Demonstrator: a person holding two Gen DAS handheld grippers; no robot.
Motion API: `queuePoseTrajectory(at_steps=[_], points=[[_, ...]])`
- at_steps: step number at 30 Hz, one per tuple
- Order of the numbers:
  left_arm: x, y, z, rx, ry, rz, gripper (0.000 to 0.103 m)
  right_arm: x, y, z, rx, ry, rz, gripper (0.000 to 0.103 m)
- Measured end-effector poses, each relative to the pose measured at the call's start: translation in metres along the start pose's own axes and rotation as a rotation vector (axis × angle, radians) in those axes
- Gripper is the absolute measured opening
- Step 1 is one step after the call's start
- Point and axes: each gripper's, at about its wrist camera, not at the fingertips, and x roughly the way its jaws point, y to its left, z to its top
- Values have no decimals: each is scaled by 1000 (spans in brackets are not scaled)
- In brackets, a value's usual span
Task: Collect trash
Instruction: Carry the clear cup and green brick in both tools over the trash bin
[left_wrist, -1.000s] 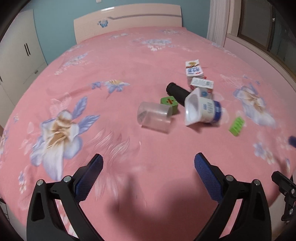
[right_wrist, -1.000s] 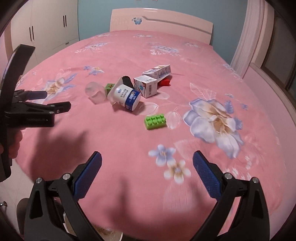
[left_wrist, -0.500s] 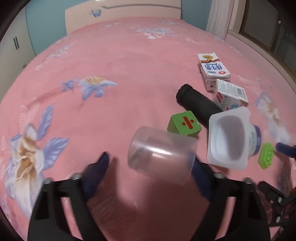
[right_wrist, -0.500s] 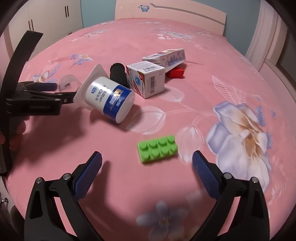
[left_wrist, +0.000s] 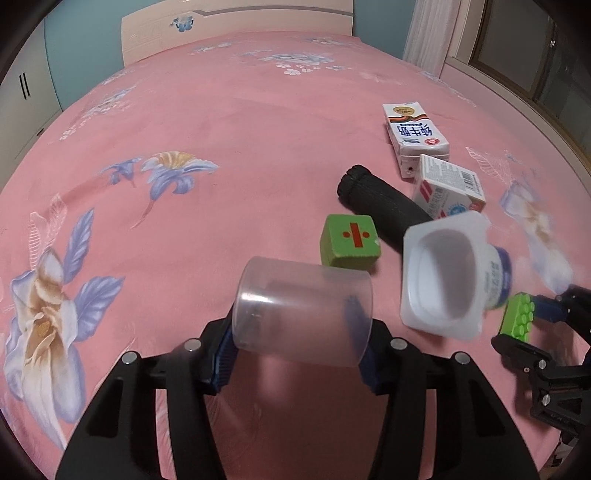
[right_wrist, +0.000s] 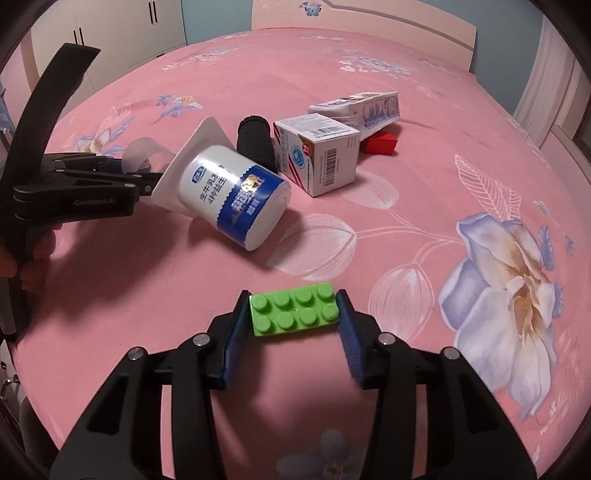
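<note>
Left tongs (left_wrist: 301, 334) closing on the clear cup (left_wrist: 303, 310), lower centre of frame; thin wall may buckle or squirt out. Right tongs (right_wrist: 293, 325) closing around the green brick (right_wrist: 294, 308) (a toy, arguably not trash), lower centre.

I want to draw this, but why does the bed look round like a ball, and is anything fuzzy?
Both wrist views use a fisheye lens, so the pink bed bulges and the corners go dark. In the left wrist view the yogurt cup is motion-blurred; in the right wrist view the green brick looks sharp.
</note>
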Motion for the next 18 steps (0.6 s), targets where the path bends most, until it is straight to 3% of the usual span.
queuePoseTrajectory(at_steps=[8,18], points=[[-67,-2,-8,24,-52,43,56,-57,9,0,7,-57,-13,47],[-203,-13,-23,87,-206,129,56,-170,39,3,-13,-203,-31,47]])
